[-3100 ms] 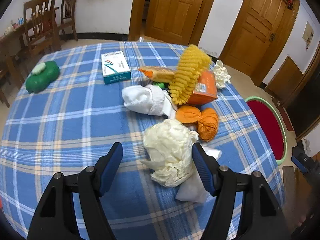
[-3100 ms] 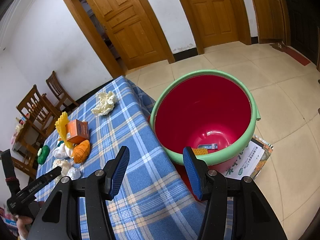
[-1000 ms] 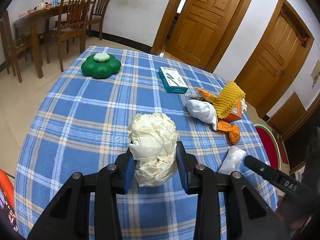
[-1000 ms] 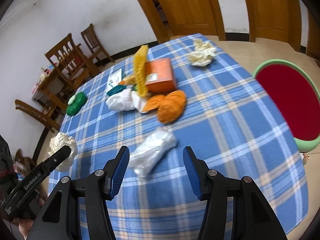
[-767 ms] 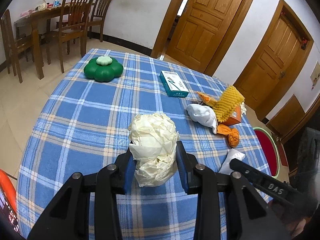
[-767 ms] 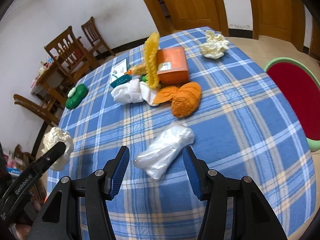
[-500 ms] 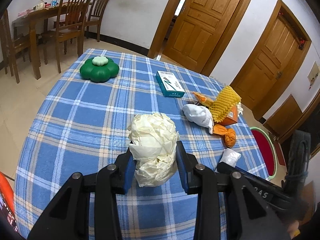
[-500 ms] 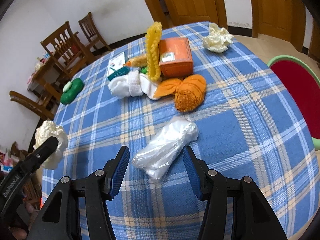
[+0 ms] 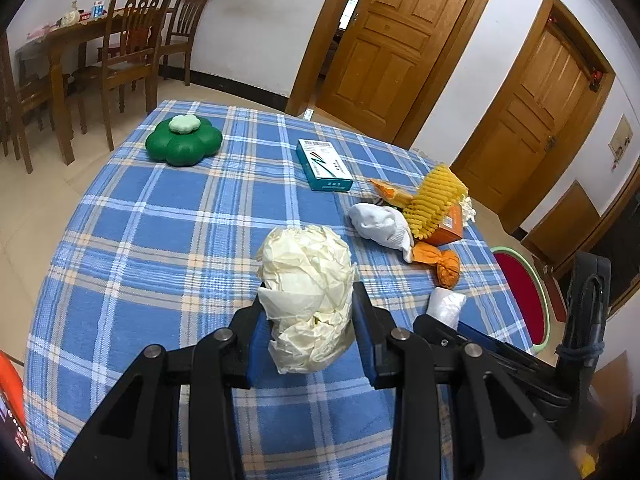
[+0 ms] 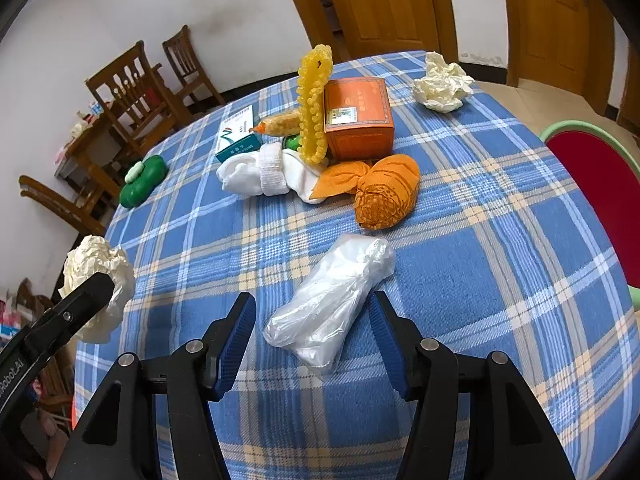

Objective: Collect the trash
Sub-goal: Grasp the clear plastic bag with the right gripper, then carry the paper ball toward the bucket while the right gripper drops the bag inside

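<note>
- Left wrist view: a crumpled cream paper ball (image 9: 308,296) is pinched between the two blue pads of the left gripper (image 9: 306,334), held clear above the blue plaid tablecloth (image 9: 160,248).
- Just right of the left fingers, the black frame of the right gripper (image 9: 452,330) is seen, with a clear plastic bag (image 9: 446,304) at its tip.
- Beyond the fingers to the right, an orange cloth bundle (image 9: 446,266) and a white sock (image 9: 380,224) are seen, then a yellow foam net (image 9: 434,200) leaning on an orange box (image 9: 450,228).
- Farther ahead, a teal-and-white box (image 9: 324,164) lies flat; far left of it sits a green flower-shaped container (image 9: 184,146).
- At the far right, off the table edge, a red bin with a green rim (image 9: 524,292) is seen.
- Right wrist view: the right gripper's (image 10: 312,336) fingers are spread and have just been opening a little; the clear plastic bag (image 10: 332,300) lies on the cloth between them, with a gap on both sides so neither pad presses it.
- Past the fingertips, the orange cloth bundle (image 10: 380,192) lies near the bag.
- Behind it stand the orange box (image 10: 358,116) and the yellow foam net (image 10: 314,104).
- Farthest, near the table's far edge, a second crumpled paper wad (image 10: 442,82) is seen.
</note>
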Demonstrator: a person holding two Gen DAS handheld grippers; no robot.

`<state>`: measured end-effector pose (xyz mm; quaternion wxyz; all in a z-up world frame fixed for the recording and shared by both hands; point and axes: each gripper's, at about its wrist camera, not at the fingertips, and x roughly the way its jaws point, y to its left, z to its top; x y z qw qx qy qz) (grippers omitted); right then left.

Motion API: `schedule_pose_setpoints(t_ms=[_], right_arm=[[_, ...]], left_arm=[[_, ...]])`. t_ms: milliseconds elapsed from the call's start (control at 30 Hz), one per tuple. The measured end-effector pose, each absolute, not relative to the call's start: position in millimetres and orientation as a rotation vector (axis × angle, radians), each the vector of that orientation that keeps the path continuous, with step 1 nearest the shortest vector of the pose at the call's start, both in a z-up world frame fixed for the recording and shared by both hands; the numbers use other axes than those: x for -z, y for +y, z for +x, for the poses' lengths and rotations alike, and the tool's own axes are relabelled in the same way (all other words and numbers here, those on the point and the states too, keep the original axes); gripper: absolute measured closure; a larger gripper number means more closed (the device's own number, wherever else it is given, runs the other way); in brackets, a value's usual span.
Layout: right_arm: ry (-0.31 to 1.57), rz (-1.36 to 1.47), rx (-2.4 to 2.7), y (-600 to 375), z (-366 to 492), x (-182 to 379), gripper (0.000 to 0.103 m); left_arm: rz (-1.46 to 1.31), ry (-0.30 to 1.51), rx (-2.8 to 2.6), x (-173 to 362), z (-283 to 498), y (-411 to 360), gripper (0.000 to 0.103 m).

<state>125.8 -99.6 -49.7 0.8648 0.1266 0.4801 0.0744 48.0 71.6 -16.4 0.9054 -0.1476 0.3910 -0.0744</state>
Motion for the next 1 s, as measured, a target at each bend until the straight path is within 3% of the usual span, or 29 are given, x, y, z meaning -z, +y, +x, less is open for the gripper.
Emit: schedule_pose_setpoints(t_ms=[100, 400, 1000], right_arm=[[1.007, 0.262, -0.147, -104, 124, 50, 0.057], [1.024, 0.325, -0.171, -123, 109, 48, 0.064], [0.847, 0.345, -0.086, -179, 74, 9, 0.066]], left_arm=[[-0.301, 0.807, 0.158, 15, 49, 69, 0.066], [-0.288, 0.808, 0.186, 9, 47, 58, 0.066], [-0.252, 0.823, 0.324, -7, 55, 15, 0.066]])
